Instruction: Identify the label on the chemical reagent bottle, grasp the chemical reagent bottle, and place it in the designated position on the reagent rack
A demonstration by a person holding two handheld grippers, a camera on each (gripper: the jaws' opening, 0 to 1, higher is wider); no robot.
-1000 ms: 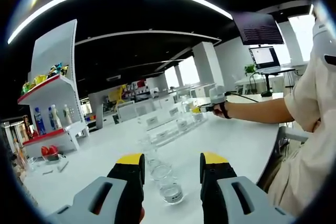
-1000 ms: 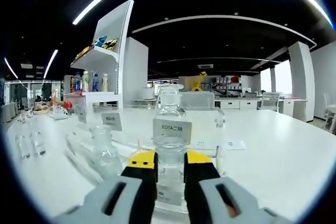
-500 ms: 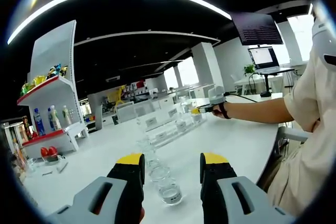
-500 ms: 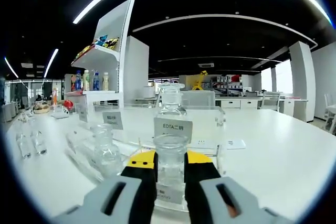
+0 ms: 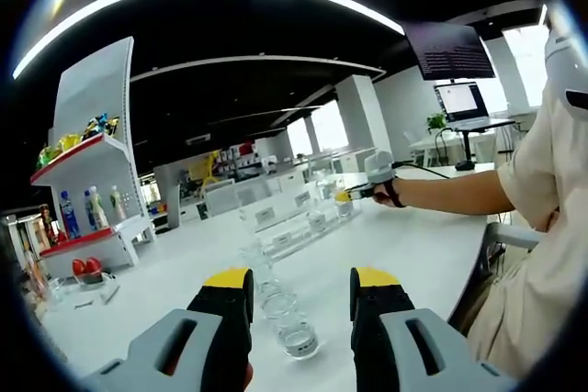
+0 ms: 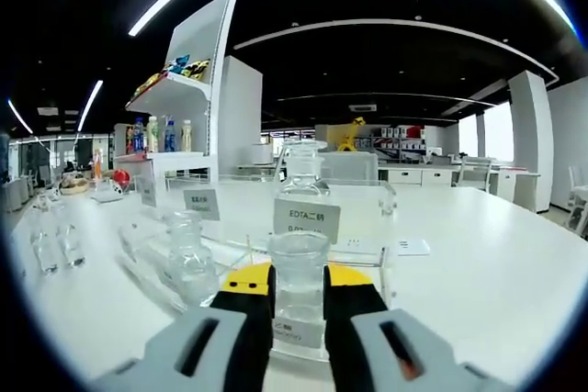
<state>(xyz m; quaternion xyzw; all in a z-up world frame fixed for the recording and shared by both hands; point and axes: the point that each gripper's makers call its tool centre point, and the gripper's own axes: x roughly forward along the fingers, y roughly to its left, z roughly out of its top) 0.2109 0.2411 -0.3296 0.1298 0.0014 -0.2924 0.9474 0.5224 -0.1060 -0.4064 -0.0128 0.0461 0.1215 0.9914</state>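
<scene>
Right gripper (image 6: 298, 284): we see its yellow-tipped jaws clamped on a clear glass bottle (image 6: 299, 277), which stands upright between them with a small white label low on its body. The bottle is at the front of the clear plastic rack (image 6: 367, 259) on the white table (image 6: 496, 254). Right behind it we read a white label card (image 6: 307, 219); its text is too blurred to make out fully. Another glass bottle (image 6: 300, 174) rises behind the card, and a third bottle (image 6: 186, 250) sits to the left in the rack.

Left gripper (image 5: 301, 293): we see its jaws spread apart, gripping nothing, above a row of small clear bottles (image 5: 292, 323) on the table. Farther off, in the left gripper view, the right gripper (image 5: 354, 189) is at the rack (image 5: 294, 227), held by the person's arm (image 5: 450, 192). A shelf with drinks (image 5: 87, 204) stands at the left.
</scene>
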